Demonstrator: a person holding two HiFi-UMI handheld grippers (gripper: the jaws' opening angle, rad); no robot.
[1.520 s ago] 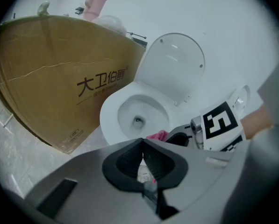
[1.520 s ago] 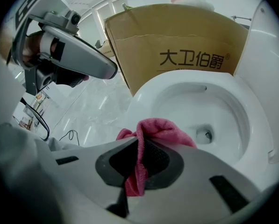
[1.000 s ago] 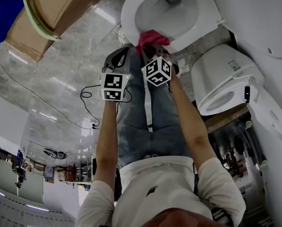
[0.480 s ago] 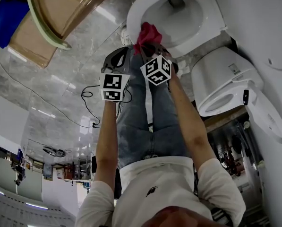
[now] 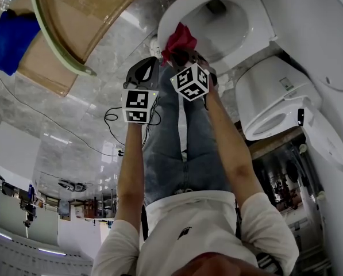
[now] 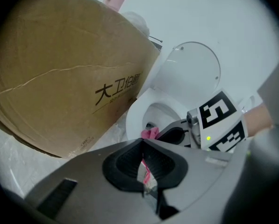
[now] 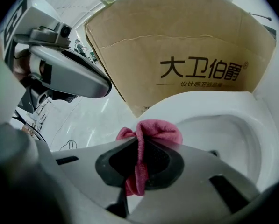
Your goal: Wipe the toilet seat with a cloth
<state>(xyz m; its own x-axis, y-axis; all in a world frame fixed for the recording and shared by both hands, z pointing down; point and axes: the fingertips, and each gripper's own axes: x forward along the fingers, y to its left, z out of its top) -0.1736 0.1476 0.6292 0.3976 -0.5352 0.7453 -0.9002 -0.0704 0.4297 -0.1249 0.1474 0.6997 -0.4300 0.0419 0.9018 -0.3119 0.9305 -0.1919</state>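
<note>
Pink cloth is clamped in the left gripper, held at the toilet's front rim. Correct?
Wrong gripper. The pink cloth is clamped in the right gripper, held at the toilet's front rim. The right gripper view shows it pinched between the jaws. The left gripper sits beside it with its jaws together.
</note>
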